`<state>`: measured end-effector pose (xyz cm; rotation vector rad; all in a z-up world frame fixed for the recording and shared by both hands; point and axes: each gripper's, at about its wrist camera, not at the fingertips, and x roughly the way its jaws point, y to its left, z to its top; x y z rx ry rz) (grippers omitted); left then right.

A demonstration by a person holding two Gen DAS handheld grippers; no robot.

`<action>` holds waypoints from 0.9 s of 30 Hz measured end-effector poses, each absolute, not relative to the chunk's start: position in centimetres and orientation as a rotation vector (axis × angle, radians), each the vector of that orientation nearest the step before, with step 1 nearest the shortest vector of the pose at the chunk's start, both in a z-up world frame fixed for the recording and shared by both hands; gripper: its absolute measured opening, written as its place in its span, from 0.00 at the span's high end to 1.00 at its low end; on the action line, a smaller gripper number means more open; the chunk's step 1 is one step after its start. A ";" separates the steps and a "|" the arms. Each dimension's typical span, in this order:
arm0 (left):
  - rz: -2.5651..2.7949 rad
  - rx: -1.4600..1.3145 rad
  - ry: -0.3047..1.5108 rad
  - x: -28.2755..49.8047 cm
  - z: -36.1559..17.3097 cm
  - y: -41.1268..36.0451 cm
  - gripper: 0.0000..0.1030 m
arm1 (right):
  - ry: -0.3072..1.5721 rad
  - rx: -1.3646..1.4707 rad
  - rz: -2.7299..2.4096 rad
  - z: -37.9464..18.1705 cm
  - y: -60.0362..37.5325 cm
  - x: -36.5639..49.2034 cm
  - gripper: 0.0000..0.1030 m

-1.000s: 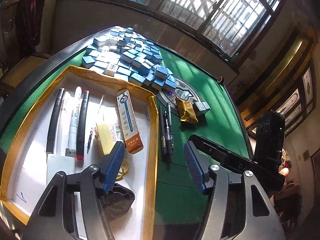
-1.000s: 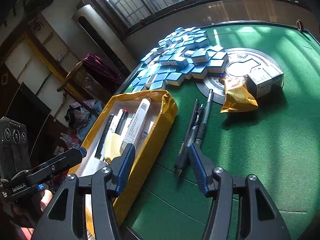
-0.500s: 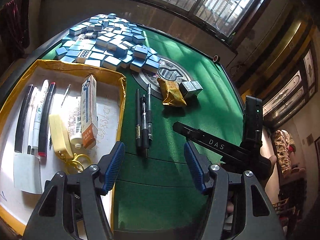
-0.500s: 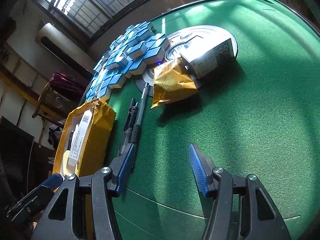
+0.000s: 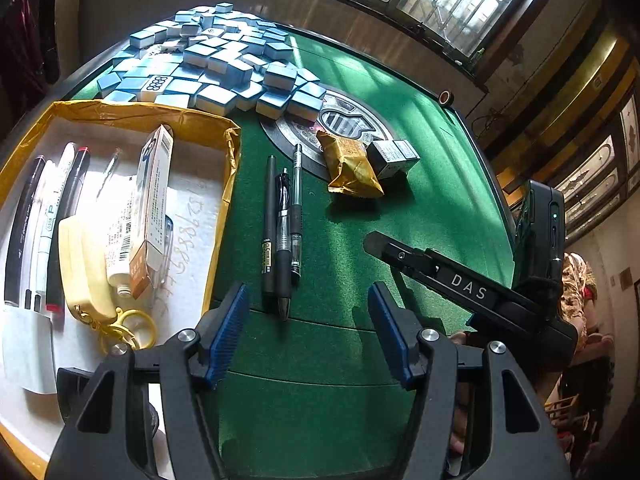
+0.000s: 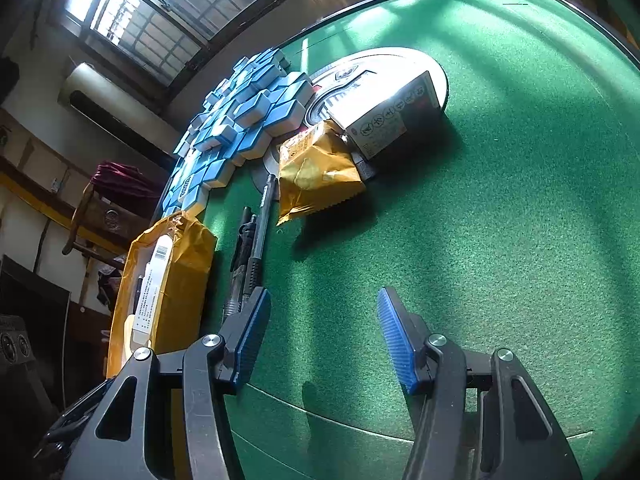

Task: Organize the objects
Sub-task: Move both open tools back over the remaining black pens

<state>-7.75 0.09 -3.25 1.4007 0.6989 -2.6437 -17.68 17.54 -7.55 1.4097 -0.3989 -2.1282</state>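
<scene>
Three dark pens [image 5: 282, 228] lie side by side on the green felt, just right of a yellow-taped shallow box [image 5: 230, 148]. Markers, a long carton, a yellow case and a key ring lie in that box. My left gripper [image 5: 306, 320] hangs open right above the pens' near tips, with nothing between its blue pads. Further back lie a gold snack packet [image 5: 352, 166] and a small grey box [image 5: 394, 158]. In the right wrist view my right gripper [image 6: 322, 328] is open over bare felt, the pens [image 6: 250, 256] at its left finger and the packet [image 6: 316, 172] ahead.
A heap of blue mahjong tiles [image 5: 212, 68] covers the far left of the table [image 5: 420, 200], next to a round metal centre plate [image 5: 352, 120]. The right gripper's black body [image 5: 480, 292] reaches in from the right. A person's clothing shows beyond the table's right edge.
Both grippers have swung to the right and dropped closer to the felt. The left one has left the box and now hangs over the pens. The right one has rolled; both stay open.
</scene>
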 end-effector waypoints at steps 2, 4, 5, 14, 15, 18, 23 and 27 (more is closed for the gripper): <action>-2.638 1.404 0.700 -7.7 -3.4 0.0 0.41 | -0.359 1.404 -2.137 -7.5 17.2 -17.6 0.51; -2.636 1.406 0.693 -7.7 -3.4 -0.1 0.41 | -0.344 1.408 -2.148 -7.4 17.2 -17.5 0.51; -2.636 1.407 0.691 -7.7 -3.4 -0.1 0.41 | -0.347 1.410 -2.154 -7.4 17.3 -17.5 0.51; -2.632 1.429 0.691 -7.9 -3.8 0.2 0.41 | -0.379 1.410 -2.189 -7.4 17.9 -17.8 0.47; -2.632 1.429 0.690 -7.9 -3.8 0.2 0.41 | -0.355 1.405 -2.190 -7.3 17.6 -17.7 0.44; -2.626 1.430 0.686 -7.9 -3.8 0.1 0.41 | -0.277 1.394 -2.211 -7.2 16.9 -17.4 0.42; -2.616 1.427 0.692 -7.9 -3.9 -0.2 0.41 | -0.318 1.396 -2.196 -7.3 17.4 -17.6 0.42; -2.619 1.434 0.682 -8.0 -4.0 0.0 0.41 | -0.369 1.403 -2.194 -7.4 17.9 -17.7 0.42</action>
